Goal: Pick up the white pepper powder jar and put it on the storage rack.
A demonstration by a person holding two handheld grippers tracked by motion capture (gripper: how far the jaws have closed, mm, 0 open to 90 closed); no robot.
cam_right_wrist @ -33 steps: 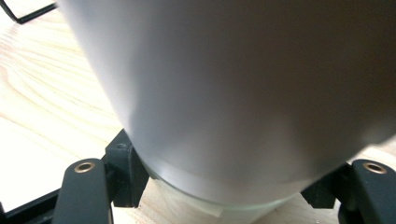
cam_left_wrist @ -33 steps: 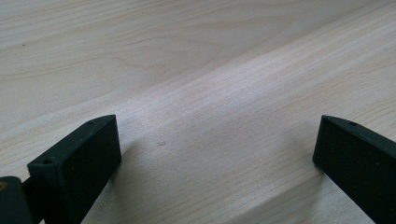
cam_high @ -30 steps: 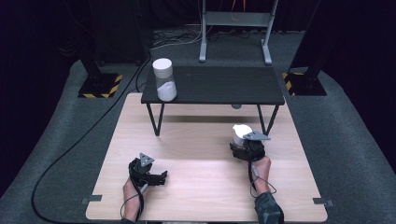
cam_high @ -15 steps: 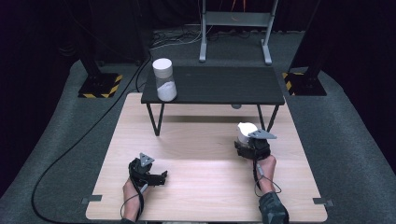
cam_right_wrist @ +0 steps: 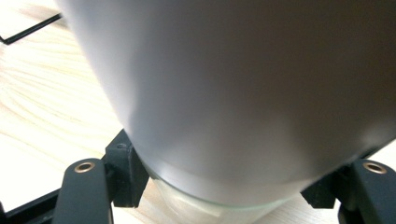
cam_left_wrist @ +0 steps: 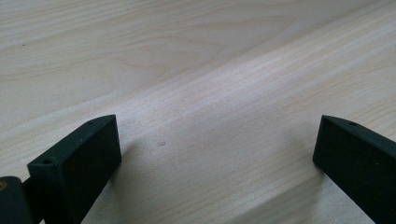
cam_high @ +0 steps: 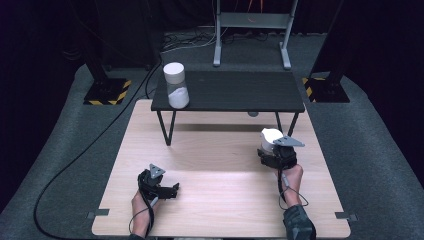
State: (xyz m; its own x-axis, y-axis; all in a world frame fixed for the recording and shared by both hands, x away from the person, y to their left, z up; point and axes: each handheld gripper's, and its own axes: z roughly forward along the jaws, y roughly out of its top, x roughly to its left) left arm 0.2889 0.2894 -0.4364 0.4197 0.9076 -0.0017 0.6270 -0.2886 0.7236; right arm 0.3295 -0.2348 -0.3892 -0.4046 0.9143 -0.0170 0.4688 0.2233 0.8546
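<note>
White-lidded clear jar (cam_high: 270, 141), cylindrical, sits pinched between the jaws of the right gripper (cam_high: 275, 150) near the right side of the pale wooden table (cam_high: 220, 210), just in front of the low black side table (cam_high: 235, 90); the right gripper view shows the pads (cam_right_wrist: 125, 170) pressing its glass body below the lid, contents not readable. Judged step: carrying the jar, probably toward the black table where a matching white-lidded jar (cam_high: 176, 85), part filled with white powder, stands at the left end; the next move calls for a level lift clearing the table edge. Left gripper (cam_high: 159, 186) rests spread on the wood, holding nothing.
</note>
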